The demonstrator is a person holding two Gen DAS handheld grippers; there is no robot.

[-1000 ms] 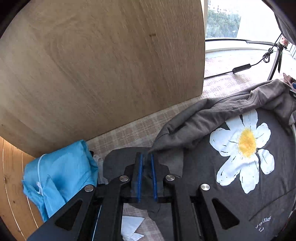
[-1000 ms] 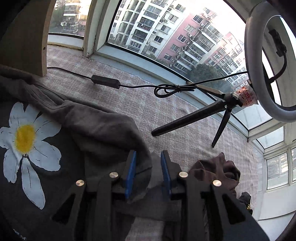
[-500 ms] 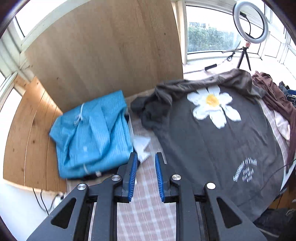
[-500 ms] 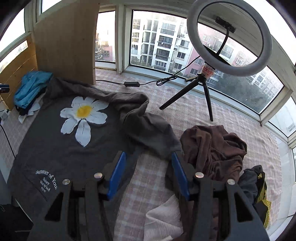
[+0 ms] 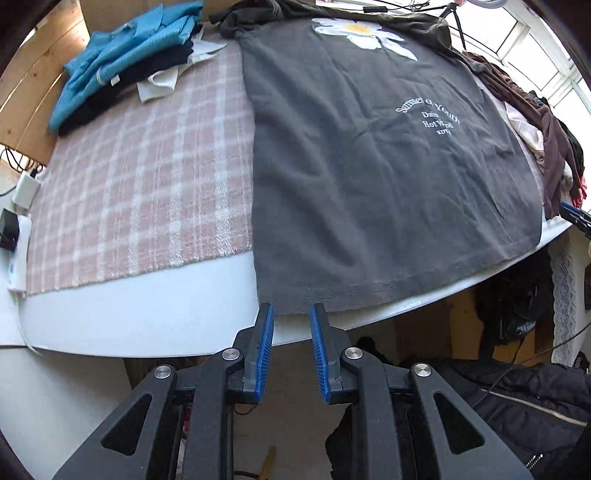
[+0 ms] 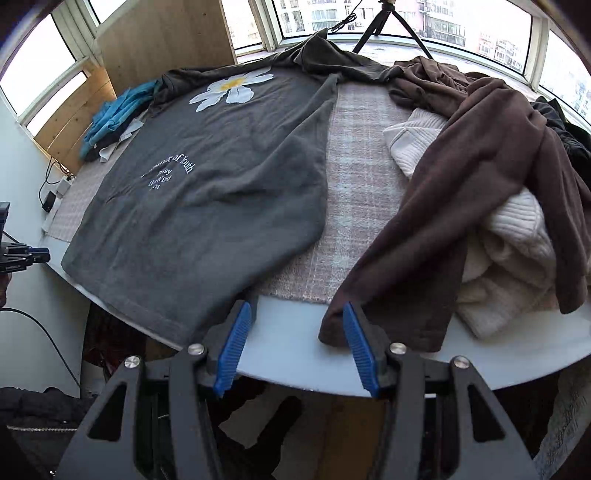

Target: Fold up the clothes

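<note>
My left gripper (image 5: 291, 314) sits just off the near hem of the dark grey T-shirt (image 5: 369, 166), jaws a narrow gap apart, nothing between them. My right gripper (image 6: 295, 321) has jaws parted wider, also empty, over the bare white table edge (image 6: 291, 332) between the T-shirt's near right corner (image 6: 207, 221) and the brown garment (image 6: 480, 166); the right pad sits right against the brown cuff, can't tell if touching. T-shirt lies flat, print side up, daisy (image 5: 364, 31) at the far end, white lettering (image 5: 430, 116) mid-body, hem hanging slightly past the table edge. It rests on a pink plaid cloth (image 5: 140, 177). Folded blue garment (image 5: 125, 48) on a dark stack at far left. Cream knit (image 6: 509, 229) under the brown garment. Tripod (image 6: 388, 18) by the window.
</note>
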